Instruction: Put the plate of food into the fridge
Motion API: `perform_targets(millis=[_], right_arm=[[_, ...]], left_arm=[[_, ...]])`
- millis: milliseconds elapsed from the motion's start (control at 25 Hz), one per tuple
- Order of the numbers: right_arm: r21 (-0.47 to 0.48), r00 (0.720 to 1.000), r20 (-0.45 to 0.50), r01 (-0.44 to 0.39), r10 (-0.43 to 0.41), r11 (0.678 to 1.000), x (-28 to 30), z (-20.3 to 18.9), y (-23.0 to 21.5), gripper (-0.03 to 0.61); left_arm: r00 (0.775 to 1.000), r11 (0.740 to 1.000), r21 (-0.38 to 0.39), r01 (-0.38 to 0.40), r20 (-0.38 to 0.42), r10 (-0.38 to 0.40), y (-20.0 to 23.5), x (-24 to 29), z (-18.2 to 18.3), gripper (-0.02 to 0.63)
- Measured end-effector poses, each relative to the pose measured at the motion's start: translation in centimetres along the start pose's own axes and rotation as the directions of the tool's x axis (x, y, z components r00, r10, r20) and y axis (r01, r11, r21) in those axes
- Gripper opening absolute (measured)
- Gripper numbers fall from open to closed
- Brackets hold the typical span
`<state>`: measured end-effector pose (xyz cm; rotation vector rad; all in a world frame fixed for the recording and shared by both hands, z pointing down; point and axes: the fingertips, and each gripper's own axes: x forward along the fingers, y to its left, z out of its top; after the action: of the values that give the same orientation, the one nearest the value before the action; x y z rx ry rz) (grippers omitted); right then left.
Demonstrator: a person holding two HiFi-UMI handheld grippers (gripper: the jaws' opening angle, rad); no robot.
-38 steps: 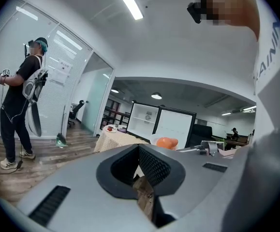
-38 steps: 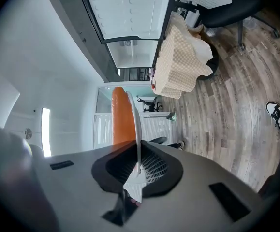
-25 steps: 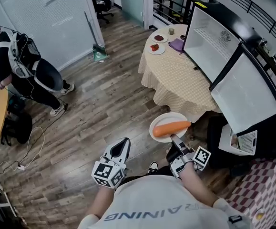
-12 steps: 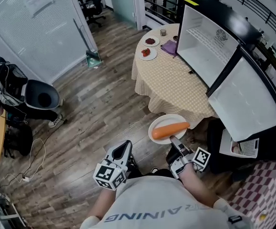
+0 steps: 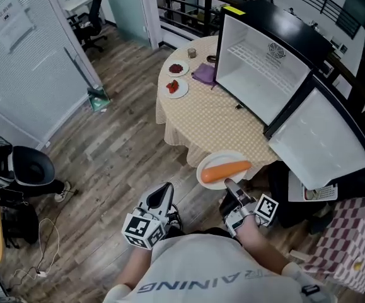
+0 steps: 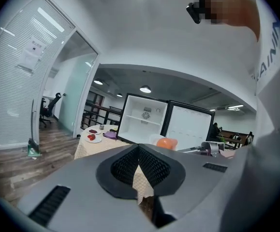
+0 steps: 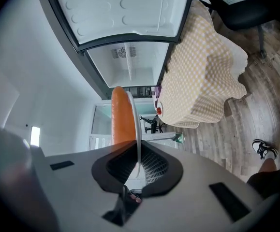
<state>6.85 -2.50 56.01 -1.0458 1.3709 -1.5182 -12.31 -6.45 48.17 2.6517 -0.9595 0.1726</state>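
Round table (image 5: 207, 115) in checked cloth, purple cloth (image 5: 204, 73) on it; office chair (image 5: 91, 30), wooden floor (image 5: 119, 150)

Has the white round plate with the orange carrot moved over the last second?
Yes. The white round plate, clamped in the right gripper, has been carried forward, nearer the round table with the checked cloth.

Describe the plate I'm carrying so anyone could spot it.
Off the near edge of the round, yellow-checked table, the right gripper clamps a round white plate. Unlike the two small plates on the table, it bears one long orange carrot.
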Motion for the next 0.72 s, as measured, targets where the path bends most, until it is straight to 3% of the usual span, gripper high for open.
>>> perform_targets(millis=[360, 720], right_arm=[[0.022, 0.992, 0.124, -0.042, 0.039, 0.999, 6.5, -1.0, 2.0, 0.034], [0.025, 0.977, 0.210, -0.037, 0.031, 0.999, 10.0, -1.8, 2.2, 0.034]], left_arm=[[0.996, 0.996, 0.000, 0.091, -0.023, -0.091, 7.9, 1.7, 2.6, 0.009], [0.983, 0.984, -0.021, 0.177, -0.042, -0.177, 12.4, 3.9, 3.4, 0.009]])
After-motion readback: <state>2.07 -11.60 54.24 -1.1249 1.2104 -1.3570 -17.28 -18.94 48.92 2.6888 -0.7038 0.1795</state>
